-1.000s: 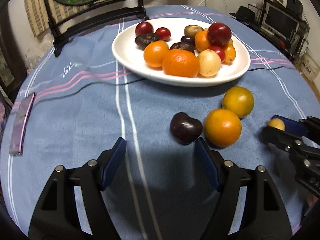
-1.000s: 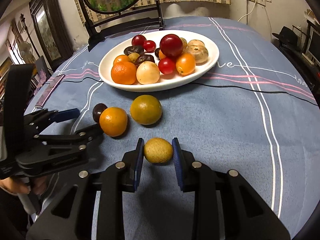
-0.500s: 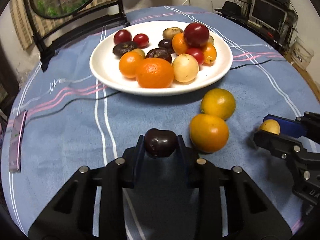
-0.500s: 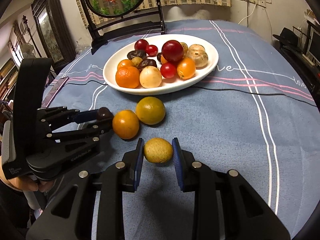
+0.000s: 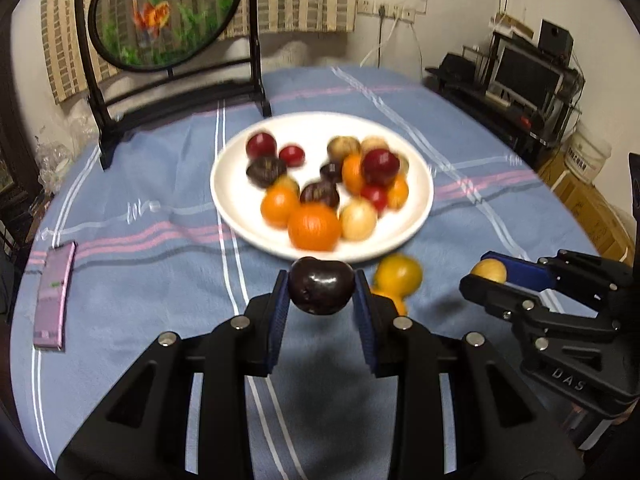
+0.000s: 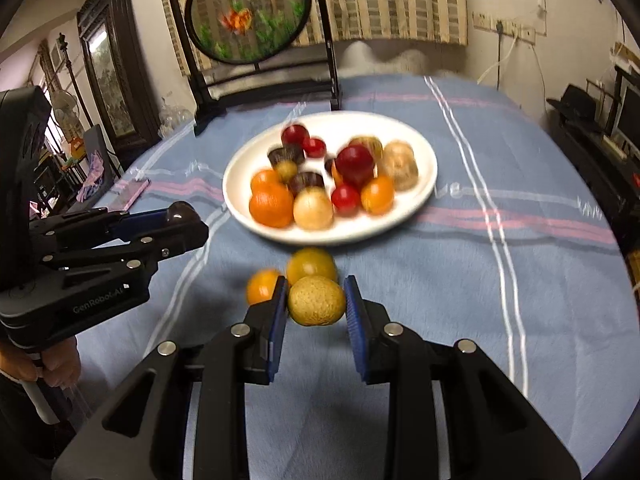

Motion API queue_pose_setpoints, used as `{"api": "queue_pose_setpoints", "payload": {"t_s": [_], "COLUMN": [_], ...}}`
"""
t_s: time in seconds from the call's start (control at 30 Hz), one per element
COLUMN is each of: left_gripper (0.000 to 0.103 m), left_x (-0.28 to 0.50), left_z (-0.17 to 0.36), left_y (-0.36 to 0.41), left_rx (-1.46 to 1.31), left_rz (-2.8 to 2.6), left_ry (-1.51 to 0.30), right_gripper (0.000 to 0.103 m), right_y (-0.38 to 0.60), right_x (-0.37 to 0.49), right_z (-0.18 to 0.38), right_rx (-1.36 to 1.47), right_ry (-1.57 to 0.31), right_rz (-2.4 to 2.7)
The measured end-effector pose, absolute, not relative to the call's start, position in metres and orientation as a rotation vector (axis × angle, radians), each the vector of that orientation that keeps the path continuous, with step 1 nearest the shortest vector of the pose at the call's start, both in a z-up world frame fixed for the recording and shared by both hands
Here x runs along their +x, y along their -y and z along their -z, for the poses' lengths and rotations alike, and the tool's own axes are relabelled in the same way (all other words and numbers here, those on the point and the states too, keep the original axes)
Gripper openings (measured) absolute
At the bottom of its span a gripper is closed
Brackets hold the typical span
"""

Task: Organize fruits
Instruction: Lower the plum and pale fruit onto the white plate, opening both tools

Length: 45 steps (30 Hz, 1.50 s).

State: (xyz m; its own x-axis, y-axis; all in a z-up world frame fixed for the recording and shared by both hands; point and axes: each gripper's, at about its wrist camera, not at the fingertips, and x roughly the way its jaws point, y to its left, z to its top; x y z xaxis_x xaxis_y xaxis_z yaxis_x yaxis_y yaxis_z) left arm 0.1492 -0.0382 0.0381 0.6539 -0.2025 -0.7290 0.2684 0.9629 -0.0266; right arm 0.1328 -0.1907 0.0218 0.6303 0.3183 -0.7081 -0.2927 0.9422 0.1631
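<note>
Left wrist: glossy dark plum (image 5: 321,291), heart-shaped, btwn blue ribbed fingers (image 5: 277,316)

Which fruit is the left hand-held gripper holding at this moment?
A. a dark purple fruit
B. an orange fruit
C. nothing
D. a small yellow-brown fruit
A: the left hand-held gripper has its blue pads pressed on both sides of a dark purple fruit, lifted clear of the blue tablecloth.
</note>
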Motion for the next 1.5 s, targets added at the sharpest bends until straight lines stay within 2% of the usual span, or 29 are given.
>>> {"api": "queue_pose_setpoints", "payload": {"t_s": [0.2,0.4,0.87,1.07,1.13,1.17,1.2,1.5], "left_gripper": [0.032,0.032,0.032,0.034,0.044,0.055,0.061,0.069], "left_x": [0.177,0.214,0.29,0.301,0.301,0.3,0.299,0.283], "left_z": [-0.061,-0.06,-0.015,-0.006,-0.007,-0.008,-0.01,-0.019], "left_y": [0.037,0.037,0.024,0.025,0.023,0.022,0.021,0.028], "left_rx": [0.051,0.041,0.0,-0.004,-0.006,-0.007,-0.009,0.006], "left_rz": [0.252,0.22,0.129,0.104,0.09,0.082,0.07,0.089], "left_ry": [-0.776,-0.791,-0.904,-0.923,-0.904,-0.895,-0.879,-0.857], "right_gripper": [0.03,0.03,0.03,0.034,0.035,0.035,0.036,0.038], "right_y": [0.182,0.17,0.146,0.149,0.152,0.153,0.154,0.169], "right_x": [0.157,0.198,0.274,0.283,0.284,0.283,0.282,0.265], "right_z": [-0.049,-0.065,-0.029,-0.02,-0.019,-0.018,-0.018,-0.025], "right_rx": [0.019,-0.021,-0.093,-0.058,-0.046,-0.042,-0.038,0.024], "right_ry": [-0.744,-0.712,-0.774,-0.782,-0.787,-0.787,-0.788,-0.789], "right_rz": [-0.362,-0.362,-0.368,-0.367,-0.365,-0.36,-0.359,-0.355]}}
